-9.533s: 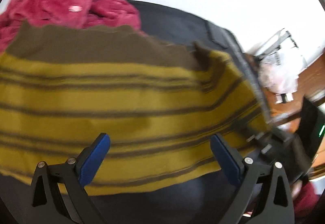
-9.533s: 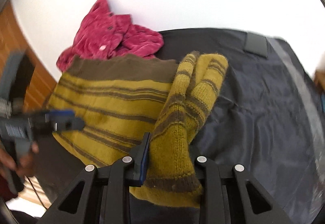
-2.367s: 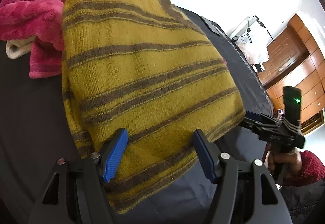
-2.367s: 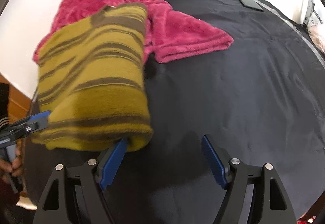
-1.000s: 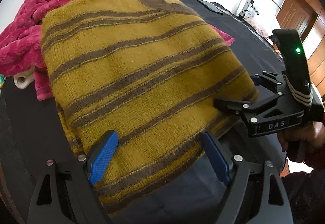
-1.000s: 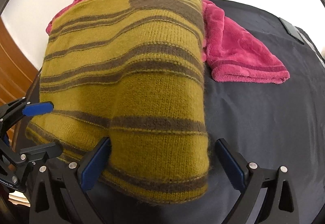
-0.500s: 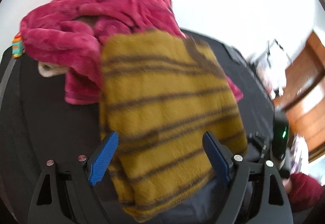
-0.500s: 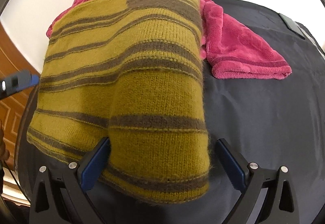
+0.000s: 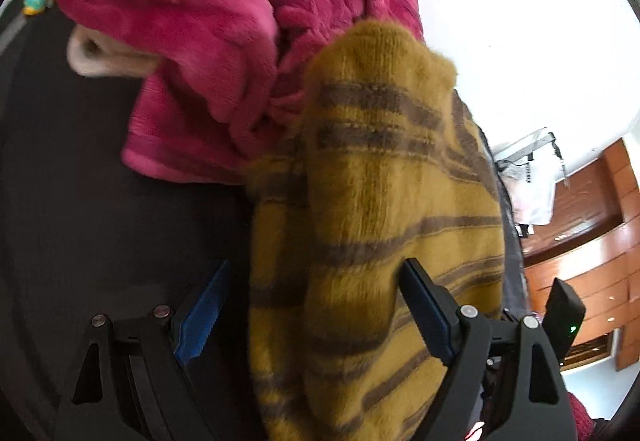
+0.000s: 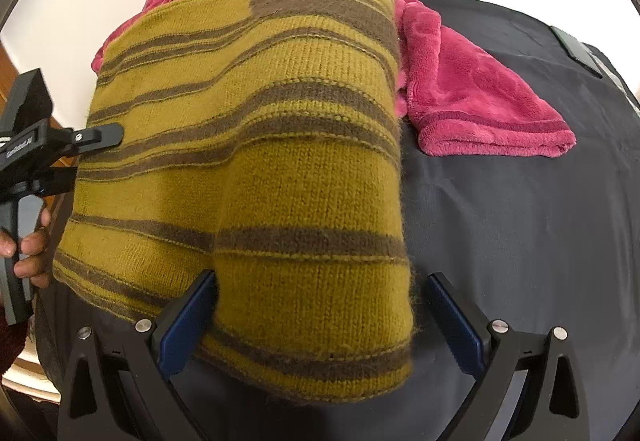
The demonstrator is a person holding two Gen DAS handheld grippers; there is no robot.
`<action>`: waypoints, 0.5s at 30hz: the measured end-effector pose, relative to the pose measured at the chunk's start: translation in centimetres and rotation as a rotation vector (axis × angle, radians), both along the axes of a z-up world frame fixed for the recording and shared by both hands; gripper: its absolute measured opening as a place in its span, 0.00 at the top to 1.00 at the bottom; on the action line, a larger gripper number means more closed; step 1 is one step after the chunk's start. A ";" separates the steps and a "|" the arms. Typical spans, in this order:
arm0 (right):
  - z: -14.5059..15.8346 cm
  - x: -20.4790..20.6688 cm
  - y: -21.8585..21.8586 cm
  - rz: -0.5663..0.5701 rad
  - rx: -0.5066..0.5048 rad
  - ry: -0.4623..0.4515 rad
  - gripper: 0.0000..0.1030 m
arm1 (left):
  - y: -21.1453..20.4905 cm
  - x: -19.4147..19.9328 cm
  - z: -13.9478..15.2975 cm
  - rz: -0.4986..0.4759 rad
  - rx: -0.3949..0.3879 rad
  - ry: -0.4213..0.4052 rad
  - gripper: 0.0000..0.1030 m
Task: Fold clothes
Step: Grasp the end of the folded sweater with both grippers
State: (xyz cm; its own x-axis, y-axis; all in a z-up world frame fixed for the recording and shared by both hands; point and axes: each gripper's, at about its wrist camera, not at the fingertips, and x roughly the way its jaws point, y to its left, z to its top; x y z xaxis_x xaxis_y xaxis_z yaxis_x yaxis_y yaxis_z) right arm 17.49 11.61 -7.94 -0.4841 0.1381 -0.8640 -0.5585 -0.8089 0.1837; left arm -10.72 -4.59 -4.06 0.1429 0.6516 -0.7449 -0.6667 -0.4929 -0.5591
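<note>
While our left gripper (image 9: 312, 305) and right gripper (image 10: 320, 317) gape wide, the folded sweater (image 10: 256, 145) lies between their jaws, unpinched.

Black gripper frames, blue-padded fingers (image 10: 182, 325) (silver screws), dark red sleeve (image 10: 10, 345)

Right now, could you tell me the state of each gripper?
Left gripper: open, jaws wide around the striped sweater, not clamped.
Right gripper: open, straddling the sweater's near edge.
</note>
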 end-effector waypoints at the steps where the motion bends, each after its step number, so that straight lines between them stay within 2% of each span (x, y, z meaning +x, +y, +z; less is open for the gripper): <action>1: 0.0 0.1 0.1 0.002 -0.003 0.000 0.01 | 0.3 0.0 -0.3 -0.011 0.003 -0.017 0.15; 6: 0.9 0.0 1.7 0.040 -0.058 0.006 0.01 | 0.9 -0.2 -1.3 -0.048 0.019 -0.078 0.16; 11: 3.0 -0.2 2.0 0.095 0.003 0.031 0.01 | 1.0 -0.3 -1.7 -0.055 0.032 -0.089 0.17; 15: 4.2 -1.1 3.7 0.066 -0.015 0.074 0.01 | 1.2 -0.3 -1.9 -0.053 0.032 -0.089 0.17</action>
State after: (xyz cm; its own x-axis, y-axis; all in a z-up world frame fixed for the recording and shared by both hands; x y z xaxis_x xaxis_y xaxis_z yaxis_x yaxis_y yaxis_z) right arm 16.37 15.28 -3.72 -0.5541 0.0909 -0.8275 -0.4883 -0.8405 0.2347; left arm -10.98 -3.35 -5.97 0.2427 0.6648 -0.7064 -0.6381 -0.4391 -0.6325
